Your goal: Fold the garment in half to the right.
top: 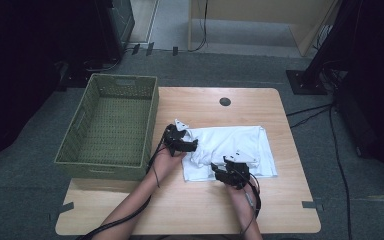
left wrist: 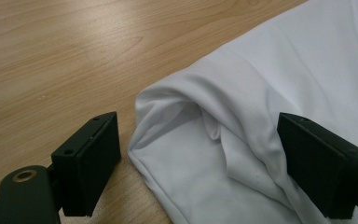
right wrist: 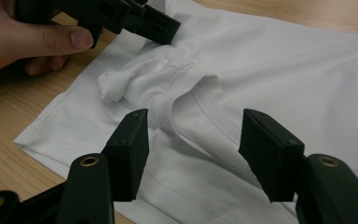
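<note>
Right gripper view shows the right gripper point(right wrist: 193, 156) spread around the shirt point(right wrist: 279, 74) collar fold, the left gripper point(left wrist: 200, 168) likewise released; pinch only the raised fold, squarely.

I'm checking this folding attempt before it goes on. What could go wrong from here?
1. The right gripper stands open around a bunched fold of the white shirt; closing there may pinch several layers and crease it.
2. The left gripper straddles a rolled edge without pressing it, so that edge could slip free.
3. Pulling both ways might drag the shirt askew on the table.
</note>
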